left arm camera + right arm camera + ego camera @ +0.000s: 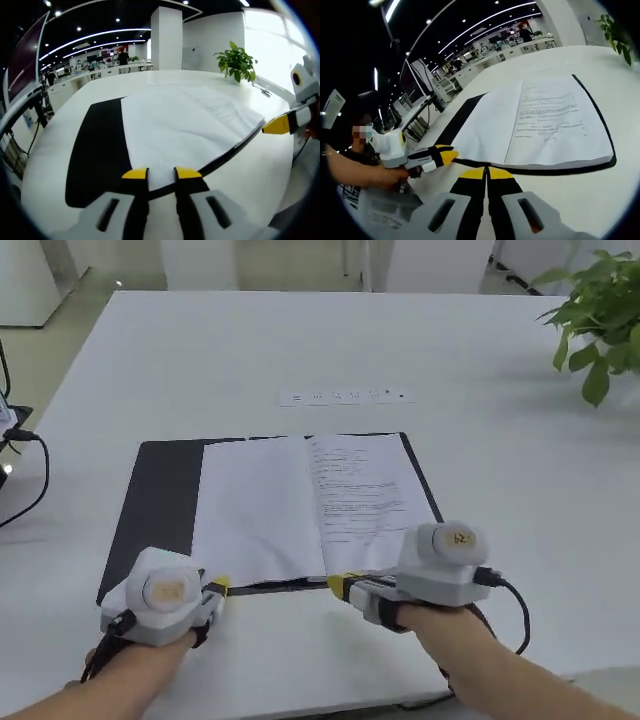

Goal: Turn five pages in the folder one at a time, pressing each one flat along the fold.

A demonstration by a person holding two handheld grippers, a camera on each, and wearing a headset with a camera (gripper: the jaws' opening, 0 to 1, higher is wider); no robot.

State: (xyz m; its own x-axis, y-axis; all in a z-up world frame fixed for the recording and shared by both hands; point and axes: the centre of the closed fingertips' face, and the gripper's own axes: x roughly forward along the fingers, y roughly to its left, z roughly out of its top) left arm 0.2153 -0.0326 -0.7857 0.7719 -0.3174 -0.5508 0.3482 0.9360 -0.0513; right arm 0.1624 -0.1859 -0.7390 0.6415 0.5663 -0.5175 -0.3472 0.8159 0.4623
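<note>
Open folder (165, 510) flat on the desk (300, 350), 2 claws poised at its near edge.

The folder lies open in front of the person, its blank page (255, 510) on the left and its printed page (360, 495) on the right. The fold (315, 505) runs straight away from the person, near to far. The right claw (340, 586) is pinched closed on nothing and sits just beside the fold's near end, with the printed page ahead and to its right. The left claw (216, 588), narrowly parted and empty, points at the near edge of the blank page. The right claw looks nearer the next sheet, so it would likely lift that page's near edge, carry it left across the fold, then press along that near-to-far line.
</note>
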